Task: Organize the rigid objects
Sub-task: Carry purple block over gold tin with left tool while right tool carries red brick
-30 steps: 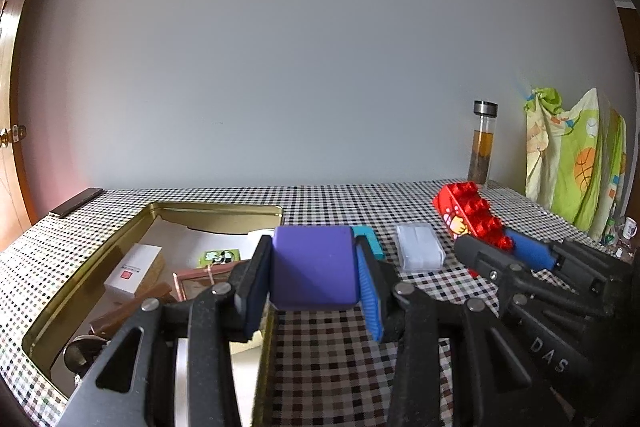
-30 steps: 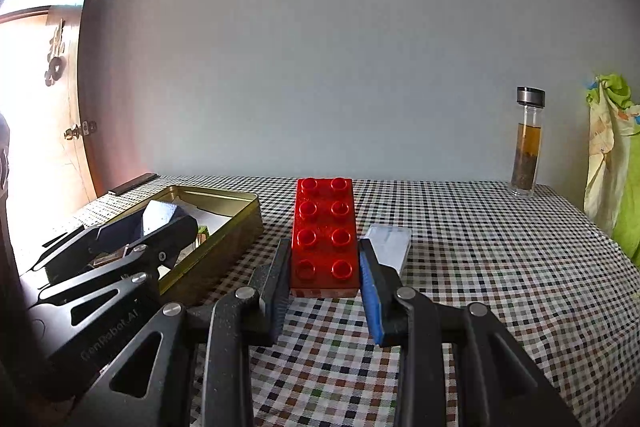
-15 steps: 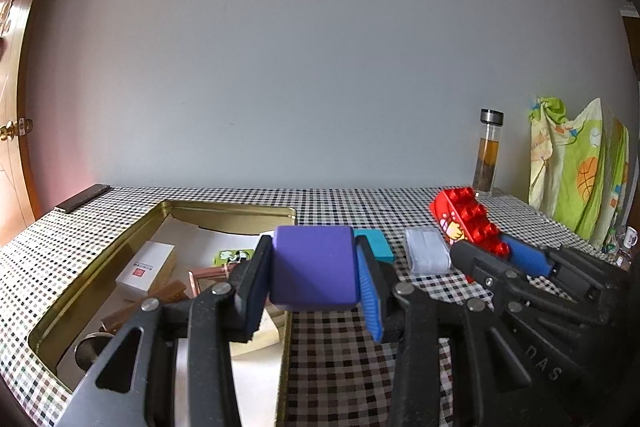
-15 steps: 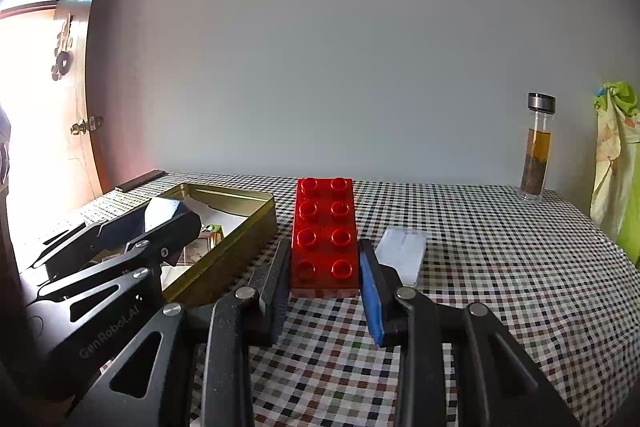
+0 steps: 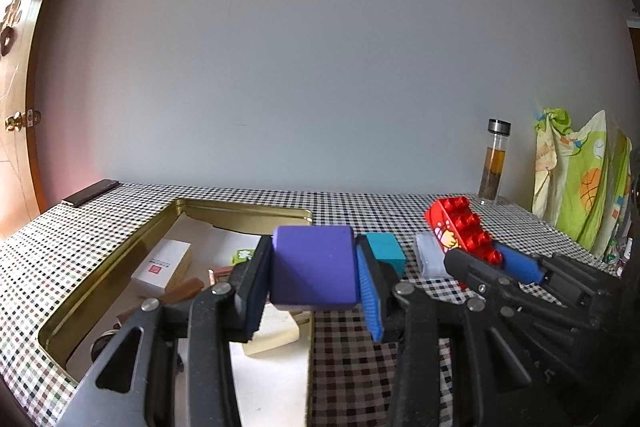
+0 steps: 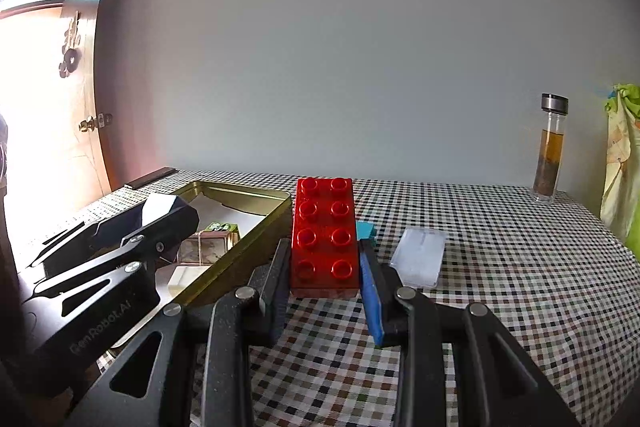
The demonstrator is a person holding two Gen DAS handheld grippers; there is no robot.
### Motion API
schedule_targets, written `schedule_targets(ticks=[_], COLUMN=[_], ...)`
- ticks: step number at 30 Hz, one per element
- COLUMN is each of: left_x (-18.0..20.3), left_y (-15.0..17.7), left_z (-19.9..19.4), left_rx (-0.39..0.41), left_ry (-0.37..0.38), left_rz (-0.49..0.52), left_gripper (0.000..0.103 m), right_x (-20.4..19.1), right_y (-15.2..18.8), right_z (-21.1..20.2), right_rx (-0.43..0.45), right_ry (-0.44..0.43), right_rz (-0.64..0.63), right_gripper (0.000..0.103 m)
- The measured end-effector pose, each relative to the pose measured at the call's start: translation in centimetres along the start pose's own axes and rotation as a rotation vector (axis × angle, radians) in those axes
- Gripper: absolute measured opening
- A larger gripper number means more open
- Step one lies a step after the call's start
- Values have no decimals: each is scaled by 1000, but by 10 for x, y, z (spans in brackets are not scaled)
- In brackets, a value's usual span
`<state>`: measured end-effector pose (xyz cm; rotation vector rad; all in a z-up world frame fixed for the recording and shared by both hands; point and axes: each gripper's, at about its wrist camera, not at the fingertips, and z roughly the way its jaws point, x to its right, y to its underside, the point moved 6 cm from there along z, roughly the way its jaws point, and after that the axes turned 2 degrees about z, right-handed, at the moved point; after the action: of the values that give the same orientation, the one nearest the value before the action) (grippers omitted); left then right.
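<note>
My left gripper (image 5: 314,269) is shut on a purple block (image 5: 312,267), held above the near right edge of a gold metal tin (image 5: 120,259). My right gripper (image 6: 325,263) is shut on a red studded brick (image 6: 325,239), studs facing up, just right of the tin (image 6: 256,227). In the left wrist view the red brick (image 5: 460,227) and the right gripper (image 5: 476,259) show at the right. The left gripper's body (image 6: 120,239) hangs over the tin in the right wrist view. A teal block (image 5: 386,251) and a clear plastic case (image 6: 418,261) lie on the checkered tablecloth (image 6: 500,267).
The tin holds a white box (image 5: 162,267), a green-labelled item (image 5: 242,255), brown sticks, a framed piece (image 6: 204,247) and a pale pad. A glass bottle of amber liquid (image 6: 550,151) stands at the back right, beside a hanging green patterned cloth (image 5: 580,183). A dark flat bar (image 5: 90,191) lies at the back left.
Both cameras have tipped a little, so the table sits lower in view. Both grips are unchanged.
</note>
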<state>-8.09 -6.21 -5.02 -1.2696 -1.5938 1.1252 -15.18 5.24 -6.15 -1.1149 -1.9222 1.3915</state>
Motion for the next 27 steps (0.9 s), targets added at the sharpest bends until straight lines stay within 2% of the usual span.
schedule_targets(ticks=[13, 21, 27], left_x=[-25, -59, -87], left_y=[-2, -10, -9], left_z=[-8, -15, -8], left_rx=[1, 7, -41], left_ry=[-22, -92, -149], left_rz=[-21, -32, -50], left_gripper=[39, 39, 39], right_x=[-21, -39, -56], right_y=[-1, -6, -14], right_z=[11, 22, 30], right_rx=[-12, -25, -33], right_ry=[-37, -79, -130], right_rz=[-30, -53, -71], right_gripper=[34, 34, 34])
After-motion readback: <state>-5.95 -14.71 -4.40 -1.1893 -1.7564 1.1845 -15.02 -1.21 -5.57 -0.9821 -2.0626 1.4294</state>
